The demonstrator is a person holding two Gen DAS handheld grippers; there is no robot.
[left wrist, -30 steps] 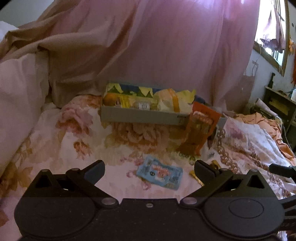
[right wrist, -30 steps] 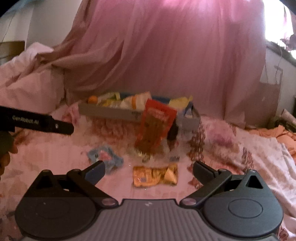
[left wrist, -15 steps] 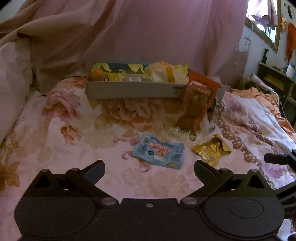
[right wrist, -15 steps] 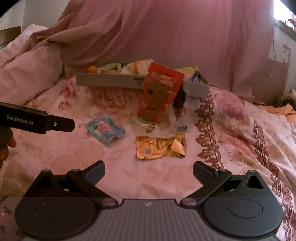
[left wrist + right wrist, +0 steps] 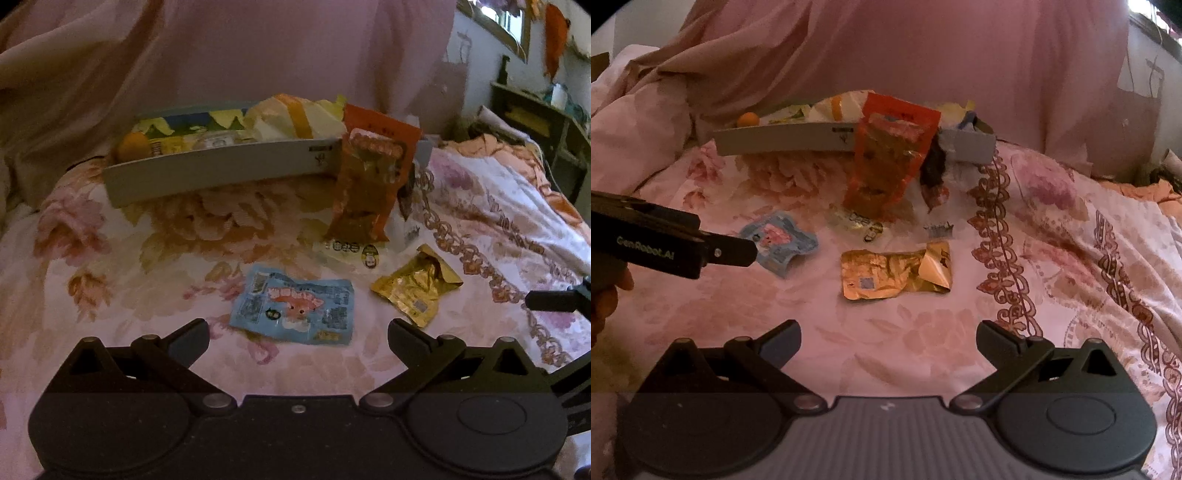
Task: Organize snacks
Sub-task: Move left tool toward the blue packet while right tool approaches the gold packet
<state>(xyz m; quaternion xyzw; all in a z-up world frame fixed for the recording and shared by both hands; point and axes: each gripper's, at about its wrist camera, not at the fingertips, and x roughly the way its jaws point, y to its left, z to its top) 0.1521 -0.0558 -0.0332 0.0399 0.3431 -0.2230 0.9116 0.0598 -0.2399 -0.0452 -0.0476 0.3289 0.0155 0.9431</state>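
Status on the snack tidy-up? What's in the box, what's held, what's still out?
Done: the grey box already holds an orange and several packets.
In hand: nothing. The left gripper and right gripper are both open and empty.
Left: the blue packet, gold packet and a small clear wrapper lie loose on the floral bedspread; the orange pouch leans against the box's front, outside it.
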